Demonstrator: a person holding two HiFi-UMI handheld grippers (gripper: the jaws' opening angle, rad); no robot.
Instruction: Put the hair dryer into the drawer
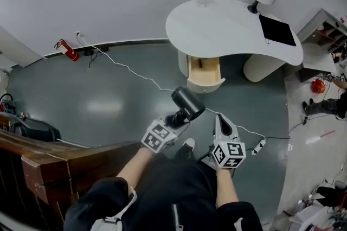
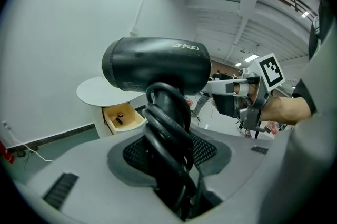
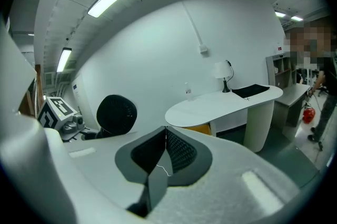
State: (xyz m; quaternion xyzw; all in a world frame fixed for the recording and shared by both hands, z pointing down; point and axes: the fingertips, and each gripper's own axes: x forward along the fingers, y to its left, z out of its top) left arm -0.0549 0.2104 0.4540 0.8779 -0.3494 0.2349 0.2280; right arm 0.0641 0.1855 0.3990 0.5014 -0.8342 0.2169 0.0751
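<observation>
Firmly clamped in the jaws of the left gripper is the cord-wrapped handle of the hair dryer, held up over the grey floor. The right gripper is carried beside it, jaws pressed together on nothing. Ahead, the drawer under the white curved worktop stands open, and a small dark object is seen inside.

Lower centre of the left gripper view: the black plastic hair dryer's cord-wrapped handle hides the jaws' inner faces. Dark bits in the open wooden drawer are too small to tell.
</observation>
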